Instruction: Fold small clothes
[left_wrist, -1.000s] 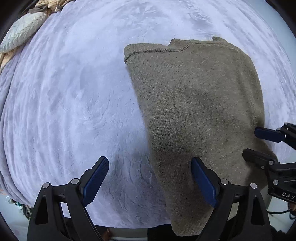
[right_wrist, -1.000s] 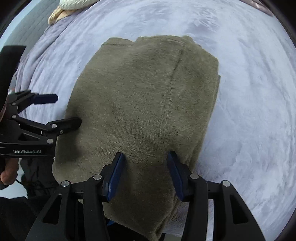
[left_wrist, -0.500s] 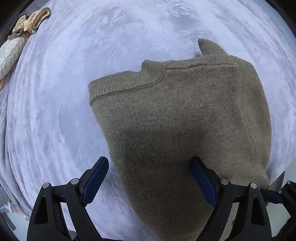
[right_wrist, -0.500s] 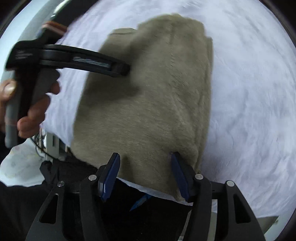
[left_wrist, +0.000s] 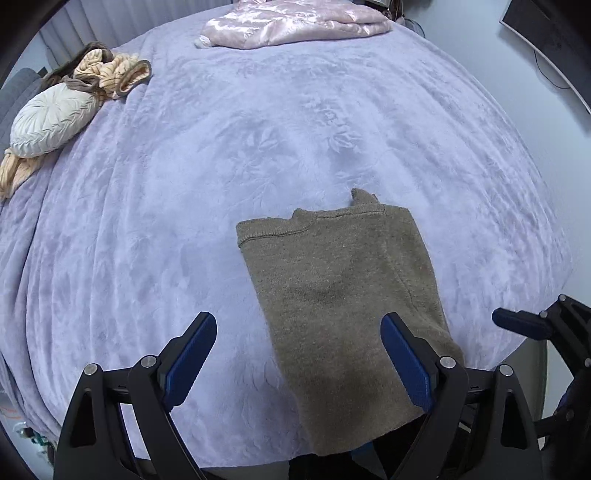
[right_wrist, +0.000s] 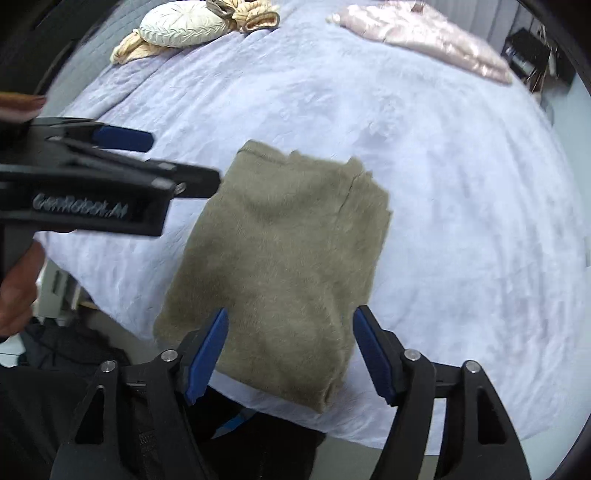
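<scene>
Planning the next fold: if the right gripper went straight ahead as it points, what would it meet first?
Probably the folded olive sweater, lying between the open right gripper fingers' line of sight on the lavender blanket; depth is unclear.

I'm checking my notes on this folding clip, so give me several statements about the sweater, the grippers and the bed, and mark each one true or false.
1. The olive-brown knitted sweater lies folded near the edge of the lavender plush bedspread. True.
2. The left gripper is clamped on the sweater. False: its jaws are spread and hold nothing.
3. The right gripper is open. True.
4. A shiny pink satin blanket lies at the far side of the bed. True.
5. The round cream pleated cushion rests on top of the sweater. False: it sits far off at the bed's left edge.
</scene>
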